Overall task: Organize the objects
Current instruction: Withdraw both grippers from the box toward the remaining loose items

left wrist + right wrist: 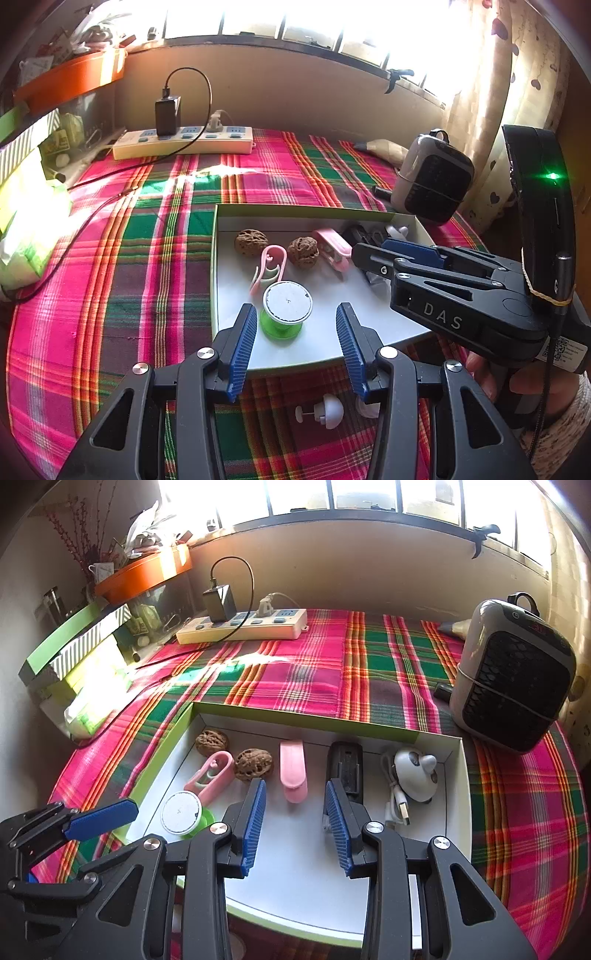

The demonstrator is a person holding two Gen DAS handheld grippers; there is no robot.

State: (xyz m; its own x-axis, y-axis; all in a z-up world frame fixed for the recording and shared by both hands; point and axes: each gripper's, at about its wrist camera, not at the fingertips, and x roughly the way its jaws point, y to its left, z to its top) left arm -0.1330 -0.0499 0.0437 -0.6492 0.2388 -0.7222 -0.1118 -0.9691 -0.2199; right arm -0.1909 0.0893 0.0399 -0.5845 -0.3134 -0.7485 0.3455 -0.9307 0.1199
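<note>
- Your left tool (295,343) hangs spread and empty over the near edge of the white box (460,794), just above the green spool (286,308), which already lies inside.
- Your right tool (295,823) stands parted too, pinching nothing, over the box's middle near the pink clip (293,771).
- Walnuts (253,763), a black device (345,768) and a white gadget with cable (413,775) lie side by side inside the box, likely for sorting.
- A white knob (327,410) lies on the plaid worktop (166,240) outside the box's near edge; probably your next pick.
</note>
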